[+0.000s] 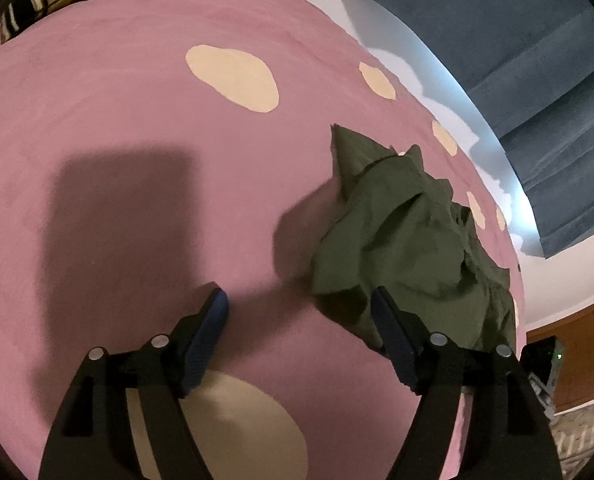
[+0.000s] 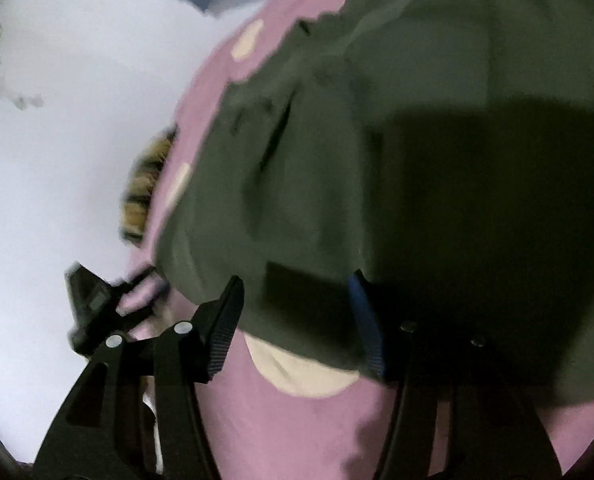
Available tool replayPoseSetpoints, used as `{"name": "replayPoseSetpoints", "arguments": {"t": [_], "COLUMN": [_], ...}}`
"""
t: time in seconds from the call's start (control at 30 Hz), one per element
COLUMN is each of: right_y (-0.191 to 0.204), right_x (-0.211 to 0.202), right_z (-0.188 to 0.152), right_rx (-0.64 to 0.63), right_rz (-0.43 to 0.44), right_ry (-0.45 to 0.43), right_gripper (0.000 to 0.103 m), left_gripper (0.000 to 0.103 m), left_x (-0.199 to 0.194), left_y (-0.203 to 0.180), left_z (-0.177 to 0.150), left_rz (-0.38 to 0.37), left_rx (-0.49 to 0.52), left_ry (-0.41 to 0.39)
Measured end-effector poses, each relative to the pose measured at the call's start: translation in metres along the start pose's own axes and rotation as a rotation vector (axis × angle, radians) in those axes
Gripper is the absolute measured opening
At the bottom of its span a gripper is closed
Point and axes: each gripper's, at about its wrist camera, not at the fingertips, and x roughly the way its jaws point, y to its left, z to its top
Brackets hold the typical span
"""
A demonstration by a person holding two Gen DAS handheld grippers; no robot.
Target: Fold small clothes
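Lying crumpled on pink bedspread (image 1: 137,92): green garment (image 1: 401,232), w/ nothing gripping it.

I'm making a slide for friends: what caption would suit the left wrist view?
Open left gripper poised over a pink spotted bedspread, beside a crumpled olive-green garment waiting to be folded.

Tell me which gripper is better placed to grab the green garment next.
Right, probably. The right gripper hangs open over the green garment edge; the left gripper frames bare pink bedspread.
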Motion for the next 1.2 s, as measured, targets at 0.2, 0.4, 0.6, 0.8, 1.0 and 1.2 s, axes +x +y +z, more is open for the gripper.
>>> {"name": "replayPoseSetpoints", "arguments": {"t": [0.2,0.4,0.6,0.8,1.0,1.2], "right_y": [0.011,0.026,0.019,-0.003,0.011,0.033], "right_x": [-0.024,-0.049,-0.025,0.025,0.001,-0.038], "right_z": [-0.001,0.045,0.098,0.114,0.103,0.048], "right_rx": [-0.002,-0.031,0.005,0.031,0.027,-0.017], "right_rz": [-0.004,-0.025,-0.086,-0.218,-0.176,-0.059], "right_ry": [-0.012,-0.121,-0.151,-0.106,-0.139,-0.143], "right_gripper": [0.048,0.057,0.057,0.056,0.057,0.058], "left_gripper": [0.074,0.074,0.074,0.074,0.074,0.077], "left_x": [0.0,-0.003,-0.005,-0.012,-0.022,-0.022], "left_y": [-0.003,0.0,-0.002,-0.005,-0.001,0.003], "left_z": [0.003,0.004,0.003,0.003,0.006,0.013], "left_rz": [-0.02,-0.04,-0.053,-0.058,-0.062,-0.057], "left_rx": [0.013,0.005,0.014,0.042,0.038,0.034], "left_ry": [-0.005,-0.002,0.001,-0.007,-0.027,-0.029]}}
